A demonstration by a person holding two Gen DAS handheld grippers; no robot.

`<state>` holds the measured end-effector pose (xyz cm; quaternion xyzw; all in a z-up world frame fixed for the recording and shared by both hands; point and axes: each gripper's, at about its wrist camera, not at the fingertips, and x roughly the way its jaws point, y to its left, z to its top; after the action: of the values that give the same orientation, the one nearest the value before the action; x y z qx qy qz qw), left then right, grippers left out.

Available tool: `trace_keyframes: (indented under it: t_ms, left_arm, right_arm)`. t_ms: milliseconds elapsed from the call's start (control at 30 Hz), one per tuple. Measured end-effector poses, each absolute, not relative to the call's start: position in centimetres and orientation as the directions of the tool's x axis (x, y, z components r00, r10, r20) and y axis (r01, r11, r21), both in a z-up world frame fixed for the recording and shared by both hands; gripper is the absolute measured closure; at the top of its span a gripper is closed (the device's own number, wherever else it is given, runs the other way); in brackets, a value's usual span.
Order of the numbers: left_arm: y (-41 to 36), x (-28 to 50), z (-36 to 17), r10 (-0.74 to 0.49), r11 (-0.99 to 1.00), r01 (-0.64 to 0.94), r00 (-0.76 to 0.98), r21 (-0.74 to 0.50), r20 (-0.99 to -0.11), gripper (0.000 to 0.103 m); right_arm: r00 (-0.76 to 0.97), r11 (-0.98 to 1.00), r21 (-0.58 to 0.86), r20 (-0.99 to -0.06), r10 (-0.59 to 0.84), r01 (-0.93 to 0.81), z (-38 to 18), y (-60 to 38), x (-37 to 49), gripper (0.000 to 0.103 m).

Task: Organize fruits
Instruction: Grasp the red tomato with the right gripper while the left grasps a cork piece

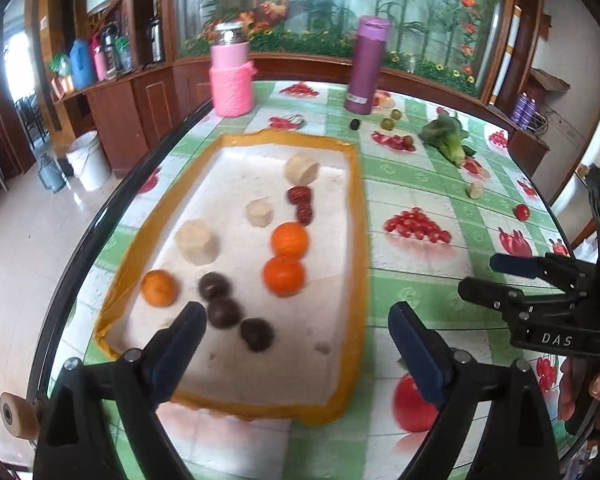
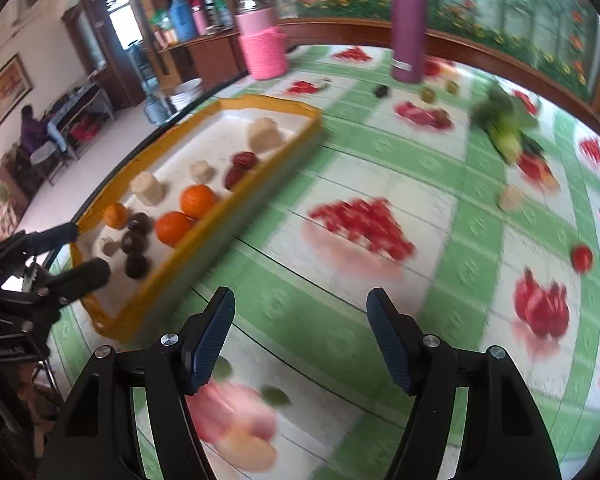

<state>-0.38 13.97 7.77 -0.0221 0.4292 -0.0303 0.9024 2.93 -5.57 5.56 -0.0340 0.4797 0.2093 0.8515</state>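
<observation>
The left claw (image 1: 298, 318) is wide open above the yellow tray (image 1: 356, 216) of fruit. The right claw (image 2: 300, 304) is open too, with the tray to its left.

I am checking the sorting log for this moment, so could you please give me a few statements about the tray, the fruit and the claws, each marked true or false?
1. Three oranges lie in the yellow-rimmed tray. True.
2. The left claw is shut on a dark fruit. False: it is open and holds nothing; the dark fruits lie in the tray below it.
3. The purple bottle stands on the table outside the tray. True.
4. The leafy green vegetable lies in the tray. False: it lies on the tablecloth, to the tray's right.
5. The right claw is open and empty. True.
</observation>
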Motion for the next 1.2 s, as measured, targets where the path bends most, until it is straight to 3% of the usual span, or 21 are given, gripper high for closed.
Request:
trace_keyframes:
  t_ms: [467, 733, 800, 833, 900, 967, 1033, 1067, 1100, 1133, 1200]
  left_arm:
    - [0.7, 5.6, 8.1, -0.133, 0.968, 0.250, 0.582, 0.021, -0.802, 0.006]
    - [-6.8, 14.0, 6.5, -0.190, 0.950, 0.313, 0.547, -0.012, -0.815, 0.006]
    - [-8.3, 15.5, 5.9, -0.202, 0.948, 0.318, 0.538, -0.026, -0.819, 0.006]
    - [-9.0, 16.2, 5.6, -0.199, 0.947, 0.320, 0.540, -0.020, -0.818, 0.006]
    - [-10.4, 17.5, 5.1, -0.190, 0.948, 0.320, 0.546, -0.007, -0.816, 0.006]
    - [-11.4, 18.5, 4.6, -0.180, 0.950, 0.311, 0.550, 0.000, -0.815, 0.007]
    - [-12.2, 19.4, 3.9, -0.188, 0.950, 0.313, 0.542, -0.012, -0.819, 0.017]
    - [-12.7, 19.9, 3.3, -0.189, 0.948, 0.318, 0.528, -0.013, -0.828, 0.034]
    - [-13.0, 20.3, 2.7, -0.192, 0.944, 0.328, 0.504, -0.018, -0.842, 0.058]
    - [-13.2, 20.6, 2.1, -0.206, 0.940, 0.340, 0.476, -0.037, -0.855, 0.072]
    - [-13.0, 20.3, 2.1, -0.228, 0.938, 0.344, 0.506, -0.048, -0.832, 0.072]
  right_arm:
    - [0.610, 0.988, 0.150, -0.786, 0.102, 0.028, 6.1, -25.2, 7.1, 0.031]
    - [0.563, 0.996, 0.089, -0.824, 0.059, 0.027, 2.7, -27.7, 13.7, 0.030]
    - [0.554, 0.998, 0.053, -0.832, 0.037, 0.014, 2.0, -27.6, 14.2, 0.049]
    - [0.562, 1.000, 0.031, -0.827, 0.023, 0.004, 1.9, -27.5, 14.4, 0.052]
    - [0.567, 1.000, 0.015, -0.824, 0.022, -0.017, 1.9, -27.4, 14.6, 0.068]
    - [0.571, 0.999, 0.016, -0.821, 0.030, -0.030, 2.0, -27.5, 14.6, 0.074]
    - [0.571, 0.999, 0.024, -0.820, 0.042, -0.040, 2.1, -27.6, 14.6, 0.074]
    - [0.570, 0.999, 0.027, -0.820, 0.047, -0.044, 2.1, -27.7, 14.7, 0.074]
    - [0.570, 0.998, 0.030, -0.820, 0.051, -0.047, 2.1, -27.8, 14.6, 0.074]
    - [0.569, 0.998, 0.032, -0.821, 0.053, -0.047, 2.2, -27.8, 14.7, 0.074]
    - [0.567, 0.998, 0.041, -0.821, 0.061, -0.048, 2.3, -27.9, 14.7, 0.074]
